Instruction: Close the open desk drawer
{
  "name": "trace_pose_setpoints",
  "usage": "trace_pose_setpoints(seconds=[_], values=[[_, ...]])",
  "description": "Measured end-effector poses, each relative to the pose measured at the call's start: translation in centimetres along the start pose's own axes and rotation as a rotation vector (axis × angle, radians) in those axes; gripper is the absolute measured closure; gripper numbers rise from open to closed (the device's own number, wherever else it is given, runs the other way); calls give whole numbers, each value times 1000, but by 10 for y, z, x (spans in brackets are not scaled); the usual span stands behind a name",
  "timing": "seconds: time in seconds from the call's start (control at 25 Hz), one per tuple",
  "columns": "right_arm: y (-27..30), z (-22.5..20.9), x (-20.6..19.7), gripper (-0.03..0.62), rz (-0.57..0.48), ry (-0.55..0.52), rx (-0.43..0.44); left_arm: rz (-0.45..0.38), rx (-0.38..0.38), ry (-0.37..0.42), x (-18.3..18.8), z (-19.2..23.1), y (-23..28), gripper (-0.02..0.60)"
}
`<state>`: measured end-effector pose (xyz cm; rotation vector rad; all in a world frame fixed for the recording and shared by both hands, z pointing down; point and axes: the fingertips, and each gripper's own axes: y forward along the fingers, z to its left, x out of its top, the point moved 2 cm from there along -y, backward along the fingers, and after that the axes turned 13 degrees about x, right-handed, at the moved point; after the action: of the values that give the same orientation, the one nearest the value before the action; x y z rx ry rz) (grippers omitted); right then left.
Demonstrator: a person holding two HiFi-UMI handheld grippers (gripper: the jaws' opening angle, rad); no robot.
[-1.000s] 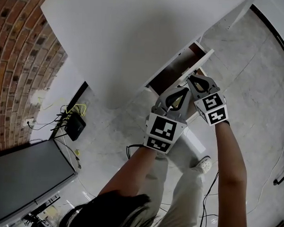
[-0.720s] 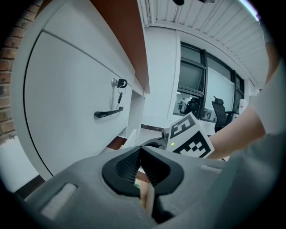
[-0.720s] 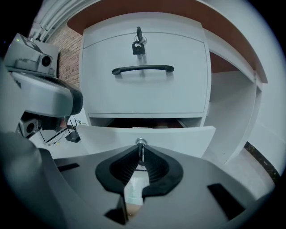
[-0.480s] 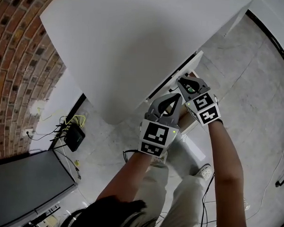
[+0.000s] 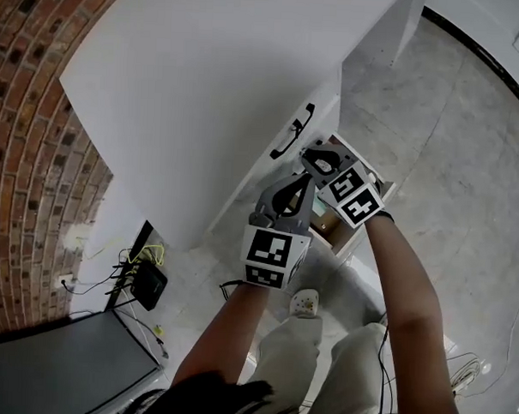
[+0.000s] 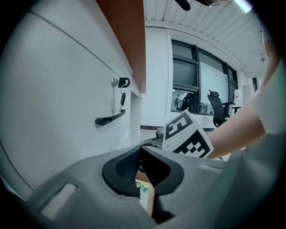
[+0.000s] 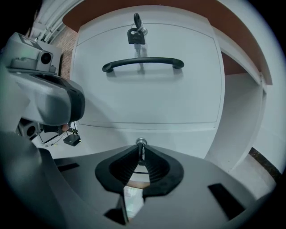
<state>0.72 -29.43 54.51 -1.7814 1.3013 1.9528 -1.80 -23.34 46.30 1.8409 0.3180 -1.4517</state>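
1. A second ago the desk drawer [image 5: 321, 126] stood pulled out from under the counter [image 5: 205, 71] with its brown inside showing. Half a second ago only a dark slit was left. Now its white front sits flush beneath the counter's edge, fully in.
2. Both tools were against that front then. Now they sit just off it, below its handle [image 5: 292, 131] and over a lower drawer [image 5: 361, 232] that stands pulled out, with brown wood showing inside.
3. The desk drawer's long axis runs along the counter's front edge, from lower left to upper right in the head view, and its front faces the person. The black handle lies along the same line. In the right gripper view the handle is level, with a key [image 7: 136, 31] hanging in the lock just above it.
4. The left tool [image 6: 140, 148] is clenched, its jaws meeting at the tips with nothing between them.
5. The right tool [image 7: 140, 151] is clenched too. A small silver knob [image 7: 141, 142] shows right at its tips; whether they pinch it cannot be made out.
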Motion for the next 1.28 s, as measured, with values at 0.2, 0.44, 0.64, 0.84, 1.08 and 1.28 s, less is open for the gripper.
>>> trace_pose_setpoints(seconds=[0.2, 0.44, 0.64, 0.84, 1.08, 1.28], values=[[9, -6, 4, 553, -16, 19, 7, -1, 10, -14, -2, 12, 5, 575], [5, -8, -1, 553, -83, 81, 0, 19, 15, -9, -6, 10, 6, 575], [-17, -4, -6, 539, -160, 194, -18, 35, 1, -5, -4, -1, -2, 575], [-50, 12, -10, 539, -153, 199, -15, 48, 2, -27, -1, -19, -11, 575], [-109, 35, -10, 539, -156, 185, -25, 56, -16, -38, 13, -56, -27, 575], [-167, 56, -1, 542, -164, 152, -29, 49, -26, -54, 33, -94, -42, 575]])
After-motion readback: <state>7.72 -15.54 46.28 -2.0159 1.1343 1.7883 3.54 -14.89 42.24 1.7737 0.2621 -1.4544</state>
